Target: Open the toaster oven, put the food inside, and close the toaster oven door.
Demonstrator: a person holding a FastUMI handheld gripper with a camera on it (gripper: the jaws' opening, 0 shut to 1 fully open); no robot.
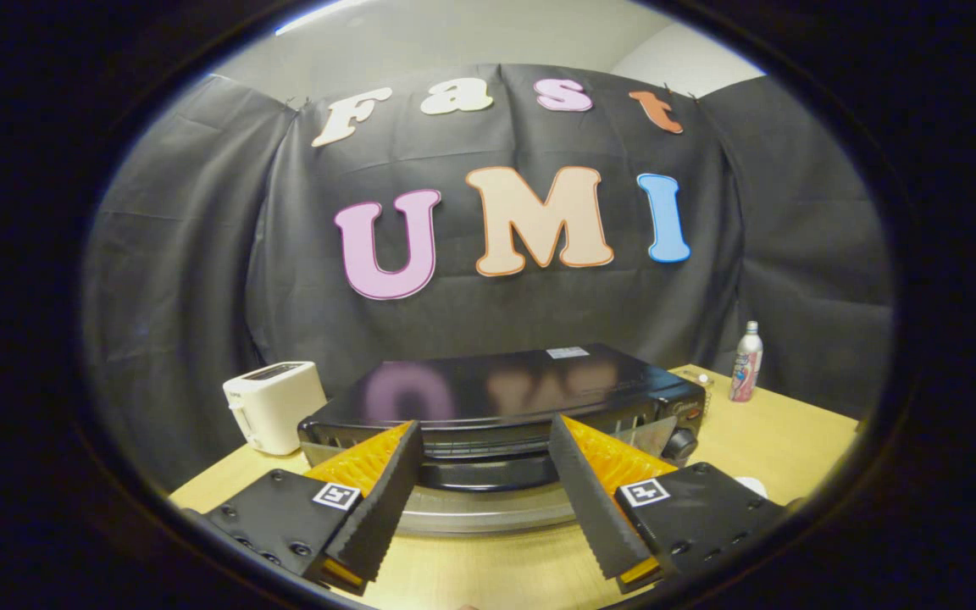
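Black toaster oven (505,398) sits just ahead; my gripper (484,457) has its jaws spread wide, gripping nothing, flanking the door handle (488,474). I can't read any labels.

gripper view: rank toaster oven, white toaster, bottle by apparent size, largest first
1. toaster oven, by far the largest, just ahead of the open gripper.
2. white toaster, beside the oven.
3. bottle, smallest, though it stands farther back on the table, so distance shrinks it.
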